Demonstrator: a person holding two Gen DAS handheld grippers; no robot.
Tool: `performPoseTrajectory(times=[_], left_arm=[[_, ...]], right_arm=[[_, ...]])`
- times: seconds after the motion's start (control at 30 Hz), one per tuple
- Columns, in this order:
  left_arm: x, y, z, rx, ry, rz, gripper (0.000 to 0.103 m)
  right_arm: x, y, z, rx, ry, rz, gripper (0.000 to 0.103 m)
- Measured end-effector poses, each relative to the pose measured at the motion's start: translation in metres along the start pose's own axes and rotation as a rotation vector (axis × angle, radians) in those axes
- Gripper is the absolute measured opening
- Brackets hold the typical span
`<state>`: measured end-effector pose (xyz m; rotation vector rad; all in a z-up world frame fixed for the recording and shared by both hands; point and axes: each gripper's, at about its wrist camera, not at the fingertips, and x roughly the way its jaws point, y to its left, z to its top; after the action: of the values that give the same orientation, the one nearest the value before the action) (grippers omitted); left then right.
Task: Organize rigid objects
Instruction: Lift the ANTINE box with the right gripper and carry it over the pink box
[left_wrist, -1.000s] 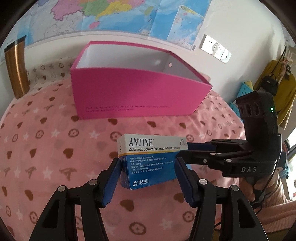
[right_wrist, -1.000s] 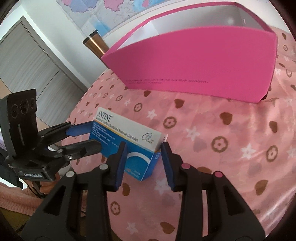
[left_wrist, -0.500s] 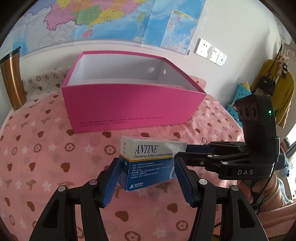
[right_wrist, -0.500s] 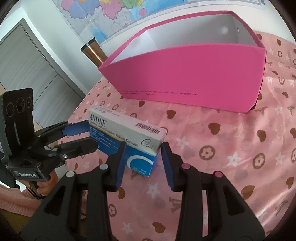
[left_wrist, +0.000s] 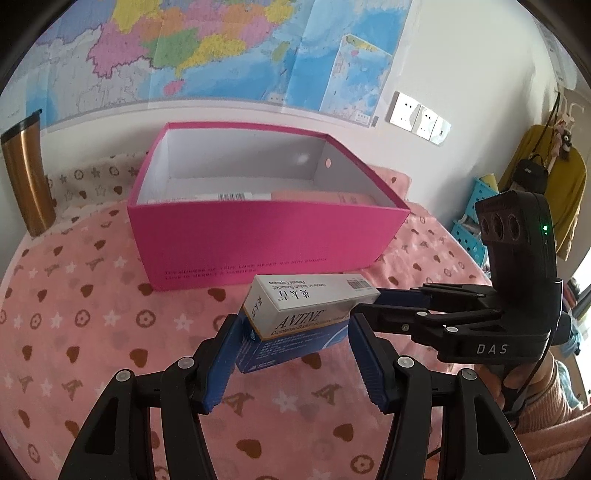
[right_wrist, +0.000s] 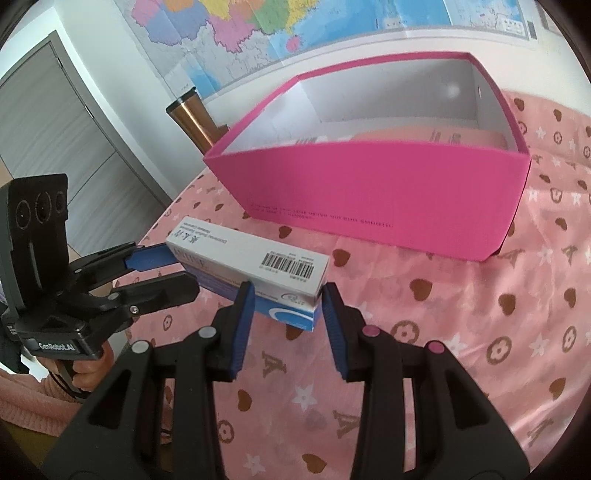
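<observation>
A white and blue medicine box (left_wrist: 306, 306) marked ANTINE hangs above the pink patterned cloth, just in front of the open pink box (left_wrist: 258, 240). My left gripper (left_wrist: 293, 325) is shut on one end of it. My right gripper (left_wrist: 369, 301) comes in from the right and is shut on the other end. In the right wrist view the medicine box (right_wrist: 258, 266) shows its barcode side, clamped between my right gripper (right_wrist: 288, 291) pads, with my left gripper (right_wrist: 177, 269) on its far end. The pink box (right_wrist: 369, 184) stands behind.
Inside the pink box lie a flat pink pack (left_wrist: 321, 195) and a white carton (left_wrist: 229, 196) with a barcode. A gold tumbler (left_wrist: 26, 177) stands at the back left near the wall. A blue basket (left_wrist: 472, 221) sits off the table's right side.
The medicine box has risen and rolled, so its white barcode side faces up instead of the ANTINE face. Both grippers kept their hold. The pink box's inside has come into view.
</observation>
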<state>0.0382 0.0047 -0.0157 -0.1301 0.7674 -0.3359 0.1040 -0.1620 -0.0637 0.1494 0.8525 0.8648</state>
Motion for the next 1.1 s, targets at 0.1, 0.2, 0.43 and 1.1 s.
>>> performPoseTrajectory(times=[0.1, 0.2, 0.43, 1.1], left_arm=[[-0.001, -0.002, 0.003, 0.008, -0.011, 0.002, 0.060], [-0.002, -0.002, 0.006, 0.013, -0.019, 0.002, 0.060], [-0.005, -0.003, 0.013, 0.025, -0.041, 0.002, 0.060], [-0.021, 0.007, 0.048, 0.045, -0.141, 0.029, 0.060]], right_arm=[[-0.003, 0.000, 0.003, -0.007, -0.013, -0.004, 0.041], [-0.005, 0.001, 0.006, -0.013, -0.025, -0.009, 0.041], [-0.012, 0.004, 0.009, -0.031, -0.048, -0.017, 0.041], [-0.021, 0.023, 0.039, -0.118, -0.120, -0.025, 0.041]])
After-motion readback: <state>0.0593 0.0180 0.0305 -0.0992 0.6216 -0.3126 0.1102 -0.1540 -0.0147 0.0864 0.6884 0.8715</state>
